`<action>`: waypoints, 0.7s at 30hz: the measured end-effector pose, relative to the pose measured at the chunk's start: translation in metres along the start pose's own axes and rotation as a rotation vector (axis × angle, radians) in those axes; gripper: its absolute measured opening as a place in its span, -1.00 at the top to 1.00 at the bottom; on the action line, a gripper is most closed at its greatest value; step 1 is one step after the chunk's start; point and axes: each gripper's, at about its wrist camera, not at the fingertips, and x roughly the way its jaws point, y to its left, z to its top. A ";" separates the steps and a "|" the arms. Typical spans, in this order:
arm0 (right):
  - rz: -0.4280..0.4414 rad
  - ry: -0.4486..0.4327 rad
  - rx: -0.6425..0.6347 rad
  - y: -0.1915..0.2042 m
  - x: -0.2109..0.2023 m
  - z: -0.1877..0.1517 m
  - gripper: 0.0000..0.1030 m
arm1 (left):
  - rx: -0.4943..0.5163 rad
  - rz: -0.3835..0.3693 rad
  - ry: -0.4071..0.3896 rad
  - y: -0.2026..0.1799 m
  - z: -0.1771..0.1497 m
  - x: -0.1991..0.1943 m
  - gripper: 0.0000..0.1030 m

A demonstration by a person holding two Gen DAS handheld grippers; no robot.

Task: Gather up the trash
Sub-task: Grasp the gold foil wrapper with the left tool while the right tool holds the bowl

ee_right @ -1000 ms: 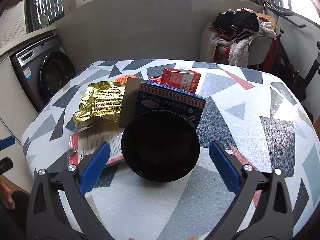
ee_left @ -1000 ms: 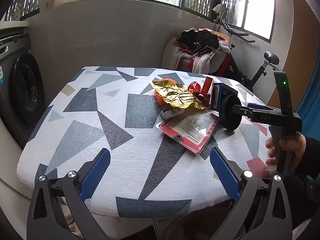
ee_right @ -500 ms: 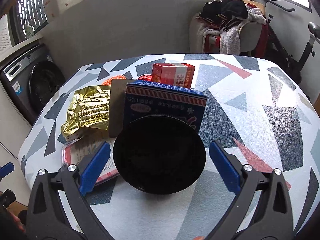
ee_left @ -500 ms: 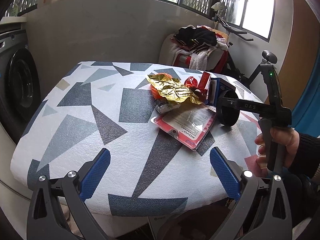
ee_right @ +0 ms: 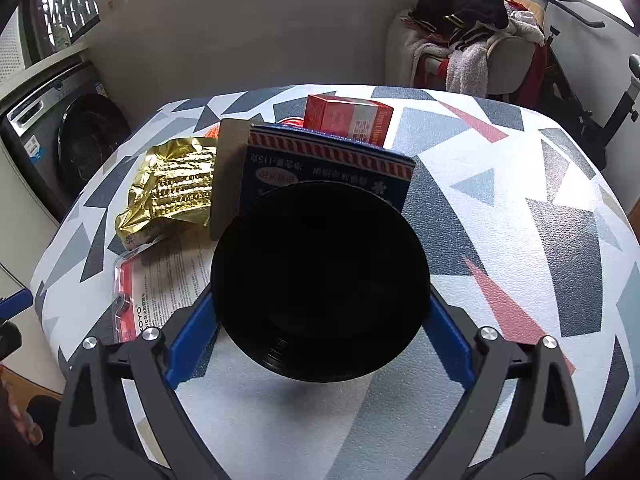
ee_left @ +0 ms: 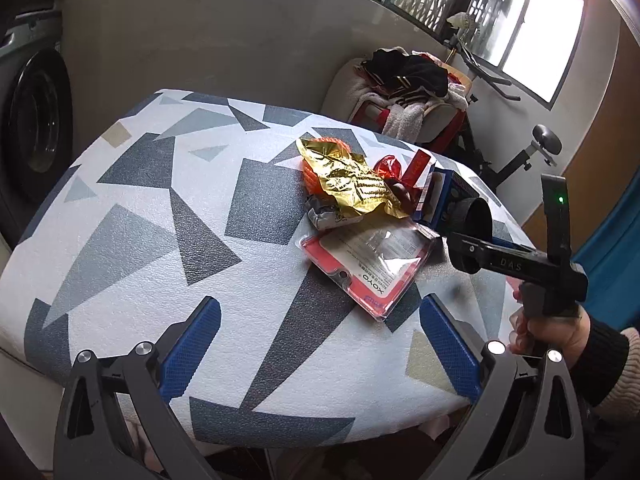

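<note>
A pile of trash lies on the patterned table (ee_left: 160,216): a gold foil wrapper (ee_left: 352,184), a pink blister pack (ee_left: 372,264), a blue box (ee_right: 328,168), a red box (ee_right: 348,120) and a black round bowl (ee_right: 320,280). My right gripper (ee_right: 320,332) is open, its blue pads on either side of the bowl; I cannot tell if they touch it. The bowl also shows in the left wrist view (ee_left: 474,216). My left gripper (ee_left: 320,344) is open and empty over the table's near edge.
A washing machine (ee_right: 68,136) stands left of the table. A chair heaped with clothes (ee_left: 404,88) and an exercise bike (ee_left: 520,152) stand behind it. The right hand-held gripper body (ee_left: 532,256) reaches in from the right.
My right gripper has moved forward, so the bowl now sits between its pads. My left gripper has shifted a little; the trash has not moved.
</note>
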 end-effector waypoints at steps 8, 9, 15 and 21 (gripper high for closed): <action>0.021 -0.028 0.015 -0.016 -0.023 -0.006 -0.80 | -0.233 -0.092 0.018 0.017 0.073 0.063 -0.63; 0.017 -0.029 0.016 -0.018 -0.025 -0.008 -0.80 | -0.258 -0.086 0.027 0.019 0.081 0.074 -0.57; 0.005 -0.033 -0.010 -0.024 -0.038 -0.024 -0.80 | -0.352 -0.076 0.124 0.028 0.106 0.135 -0.32; -0.005 -0.027 -0.029 -0.030 -0.042 -0.027 -0.80 | -0.356 -0.092 0.169 0.029 0.110 0.160 0.31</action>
